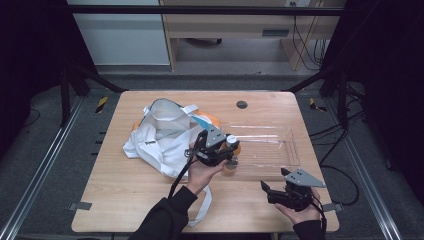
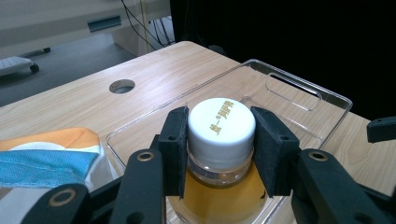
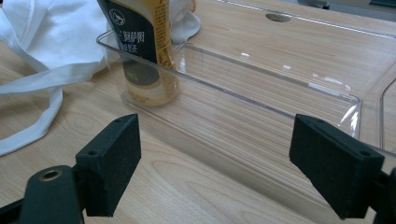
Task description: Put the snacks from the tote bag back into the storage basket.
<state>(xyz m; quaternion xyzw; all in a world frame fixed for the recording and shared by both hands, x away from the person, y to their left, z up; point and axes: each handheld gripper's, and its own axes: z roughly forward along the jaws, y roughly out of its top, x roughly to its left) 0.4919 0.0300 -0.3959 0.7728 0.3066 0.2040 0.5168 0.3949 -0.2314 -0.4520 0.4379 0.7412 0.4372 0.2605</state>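
Surroundings: we see a white tote bag point(image 1: 160, 135) crumpled on the left half of the wooden table point(image 1: 125, 200), with orange and blue cloth point(image 2: 51, 154) showing at its mouth; one strap trails toward the near edge.
Tray: a clear plastic tray point(image 1: 287, 150) lies to the right of the bag; its near wall stands between our right gripper and the bottle.
Table hole: a round grommet hole point(image 1: 242, 104) sits beyond the tray.
Bottle: the bottle point(image 3: 144, 51) stands upright at the tray's left end, just beside the bag.
Bottle looks: a white screw cap point(image 2: 221, 123) with gold lettering, amber liquid below, a dark label with white script.
Left gripper point(image 2: 219, 140): its pads are clamped on the cap from both sides.
Right gripper point(image 3: 229, 172): its jaws stand wide apart, holding nothing, near the table's front right, well apart from the bottle.
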